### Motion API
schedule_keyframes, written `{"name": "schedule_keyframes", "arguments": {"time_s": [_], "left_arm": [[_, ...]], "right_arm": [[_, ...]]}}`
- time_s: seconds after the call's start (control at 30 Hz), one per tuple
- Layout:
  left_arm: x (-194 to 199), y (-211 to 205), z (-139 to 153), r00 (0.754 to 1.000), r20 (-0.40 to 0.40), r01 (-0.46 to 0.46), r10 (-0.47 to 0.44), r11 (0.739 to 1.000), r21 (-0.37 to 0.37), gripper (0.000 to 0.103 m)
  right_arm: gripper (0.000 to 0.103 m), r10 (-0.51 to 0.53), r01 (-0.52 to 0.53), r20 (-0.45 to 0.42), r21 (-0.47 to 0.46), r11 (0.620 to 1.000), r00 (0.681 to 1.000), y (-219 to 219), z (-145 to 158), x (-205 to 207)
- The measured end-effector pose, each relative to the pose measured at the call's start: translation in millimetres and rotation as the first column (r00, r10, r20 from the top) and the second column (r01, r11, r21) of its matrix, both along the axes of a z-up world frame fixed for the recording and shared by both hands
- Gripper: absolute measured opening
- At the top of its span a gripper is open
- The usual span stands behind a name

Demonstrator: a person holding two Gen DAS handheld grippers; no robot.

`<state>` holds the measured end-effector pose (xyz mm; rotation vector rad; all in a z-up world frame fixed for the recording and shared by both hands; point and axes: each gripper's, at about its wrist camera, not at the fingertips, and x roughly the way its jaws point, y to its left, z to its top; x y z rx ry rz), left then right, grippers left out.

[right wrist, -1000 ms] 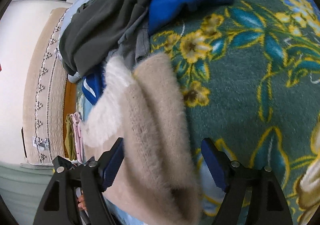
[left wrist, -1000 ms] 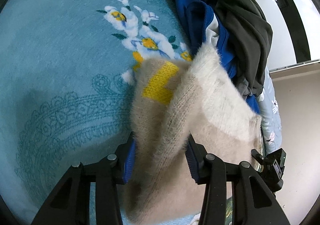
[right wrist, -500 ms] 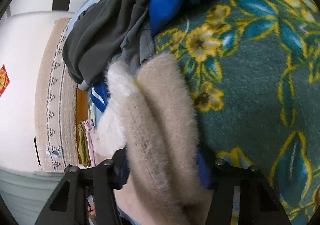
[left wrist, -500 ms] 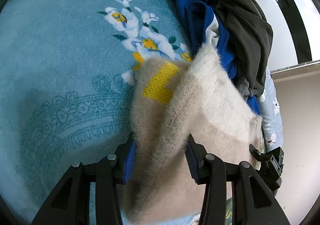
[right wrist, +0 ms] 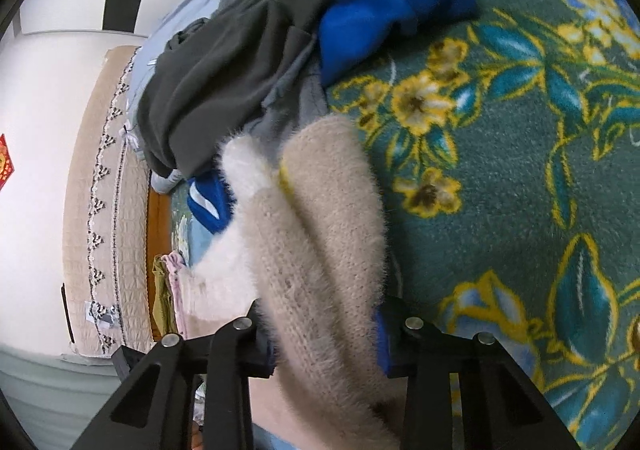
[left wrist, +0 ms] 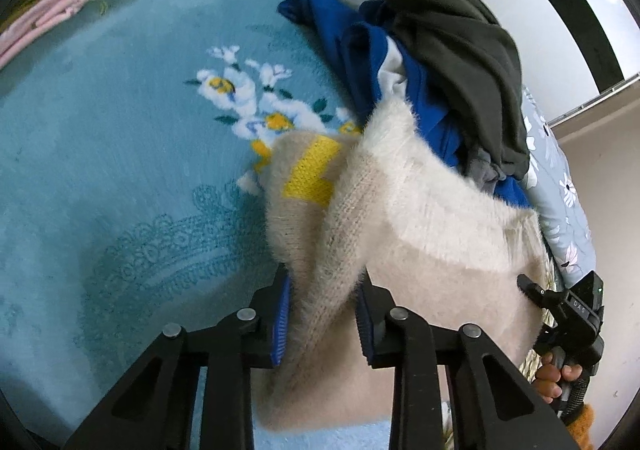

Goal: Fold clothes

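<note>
The fuzzy cream knit sweater (left wrist: 404,234) is pinched by both the left gripper (left wrist: 322,310) and the right gripper (right wrist: 324,334), mid-fold. Next it probably needs to be laid flat on the teal floral blanket (left wrist: 120,170).

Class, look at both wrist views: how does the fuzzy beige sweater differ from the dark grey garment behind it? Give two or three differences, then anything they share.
The fuzzy beige sweater is pale and hairy, with a yellow patch; the dark grey garment is smooth and plain. The sweater is clamped by the left gripper and right gripper; the grey garment is untouched. The sweater is doubled over; the grey one lies crumpled on a heap. Both are over the floral blanket.
</note>
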<state>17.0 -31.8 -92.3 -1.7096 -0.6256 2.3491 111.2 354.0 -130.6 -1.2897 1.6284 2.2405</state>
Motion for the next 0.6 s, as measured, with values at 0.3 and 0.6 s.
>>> {"name": "schedule_keyframes", "arguments": {"time_s": [0.3, 0.6], "left_arm": [[47.2, -17.9, 10.6, 0.999, -0.045, -0.006, 0.008, 0.999, 0.047, 0.012], [47.6, -28.3, 1.1, 0.999, 0.015, -0.046, 0.046, 0.997, 0.057, 0.046]], "right_arm": [[0.036, 0.042, -0.041, -0.017, 0.06, 0.997, 0.999, -16.5, 38.7, -6.3], [0.036, 0.025, -0.029, 0.055, 0.066, 0.997, 0.998, -2.2, 22.5, 3.2]]}}
